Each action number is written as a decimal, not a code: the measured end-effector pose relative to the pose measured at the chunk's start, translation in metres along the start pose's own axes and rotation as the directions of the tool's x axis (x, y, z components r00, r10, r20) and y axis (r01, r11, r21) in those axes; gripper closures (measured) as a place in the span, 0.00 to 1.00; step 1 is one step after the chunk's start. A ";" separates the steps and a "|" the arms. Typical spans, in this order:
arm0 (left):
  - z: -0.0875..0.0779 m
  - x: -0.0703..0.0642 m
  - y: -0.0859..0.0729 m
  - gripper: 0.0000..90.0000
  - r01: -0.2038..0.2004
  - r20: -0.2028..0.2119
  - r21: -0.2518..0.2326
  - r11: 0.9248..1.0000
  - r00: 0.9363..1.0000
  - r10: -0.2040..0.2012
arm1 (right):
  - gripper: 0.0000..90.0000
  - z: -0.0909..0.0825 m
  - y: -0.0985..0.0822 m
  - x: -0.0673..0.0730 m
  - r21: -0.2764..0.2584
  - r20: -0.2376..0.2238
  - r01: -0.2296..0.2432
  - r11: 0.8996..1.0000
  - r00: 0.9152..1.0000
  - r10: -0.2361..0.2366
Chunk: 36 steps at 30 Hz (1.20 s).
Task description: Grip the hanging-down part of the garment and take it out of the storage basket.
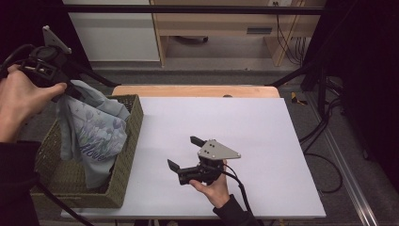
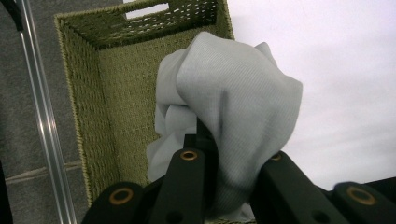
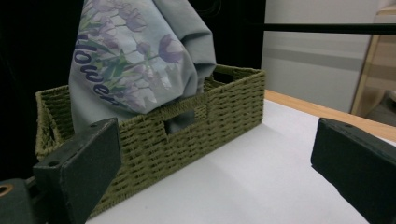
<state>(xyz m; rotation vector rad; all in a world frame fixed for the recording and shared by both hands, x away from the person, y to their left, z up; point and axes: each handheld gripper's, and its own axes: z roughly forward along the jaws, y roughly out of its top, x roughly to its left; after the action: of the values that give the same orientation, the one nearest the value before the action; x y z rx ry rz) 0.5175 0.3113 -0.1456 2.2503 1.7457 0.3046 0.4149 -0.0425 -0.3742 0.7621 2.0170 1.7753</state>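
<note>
The left gripper is up high over the woven basket, and its jaws are clamped tight on a bunched fold of the pale grey-blue garment, the one with the purple flower print. In the left gripper view the cloth bulges out over the black jaws, so the bite looks deep. The garment hangs down from that grip with its lower part inside the basket, draped close against the near wall. Out on the white table, the right gripper sits low in the person's hand, jaws wide apart with nothing between them, facing the basket from well off to the side. Now the risks. The likely trouble is the hanging hem: if the lift goes sideways before the cloth is clear, the fabric could drag on the woven rim and tip or slide the light basket toward the table edge. A one-point hold also lets the garment swing and twist, so the right gripper may grab a doubled layer, or the basket wall, if it comes in low. And a bunched fold can creep out of the jaws under the cloth's own weight, dropping it back in a heap.
</note>
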 end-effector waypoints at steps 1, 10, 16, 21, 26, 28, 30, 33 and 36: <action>0.001 0.000 0.000 0.94 0.002 -0.001 0.001 1.000 1.000 -0.002 | 0.02 0.009 0.002 0.002 0.000 -0.012 0.000 1.000 1.000 0.000; -0.002 -0.005 0.004 0.94 -0.011 -0.004 0.006 1.000 1.000 0.011 | 0.03 0.051 0.011 0.015 0.013 -0.061 0.006 1.000 0.998 -0.005; -0.002 -0.009 0.005 0.94 -0.024 -0.006 0.009 1.000 1.000 0.024 | 0.04 0.081 0.013 0.025 0.029 -0.104 0.001 1.000 0.995 0.002; -0.001 -0.009 0.005 0.94 -0.029 -0.008 0.014 0.999 1.000 0.029 | 0.05 0.099 0.012 0.035 0.036 -0.117 0.028 0.999 0.993 -0.024; -0.002 -0.009 0.005 0.94 -0.026 -0.007 0.012 1.000 1.000 0.027 | 0.05 0.116 0.010 0.039 0.048 -0.133 0.014 0.999 0.991 -0.008; -0.002 -0.009 0.004 0.94 -0.027 -0.006 0.014 1.000 1.000 0.027 | 0.05 0.123 0.009 0.040 0.051 -0.138 0.013 0.999 0.990 -0.006; -0.002 -0.009 0.004 0.94 -0.026 -0.007 0.013 1.000 1.000 0.026 | 0.05 0.130 0.008 0.041 0.060 -0.139 0.011 0.998 0.990 -0.002; -0.002 -0.009 0.003 0.94 -0.025 -0.008 0.010 1.000 1.000 0.025 | 0.07 0.140 0.007 0.041 0.061 -0.138 0.002 0.998 0.990 0.006; -0.003 -0.011 0.004 0.94 -0.030 -0.011 0.013 0.999 0.999 0.031 | 0.07 0.149 0.005 0.041 0.071 -0.140 -0.008 0.997 0.990 0.018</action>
<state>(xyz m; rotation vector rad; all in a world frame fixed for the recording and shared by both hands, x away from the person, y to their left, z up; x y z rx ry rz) 0.5178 0.3002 -0.1409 2.2907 1.7251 0.3134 0.4704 0.1015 -0.3889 0.6893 2.1807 1.8198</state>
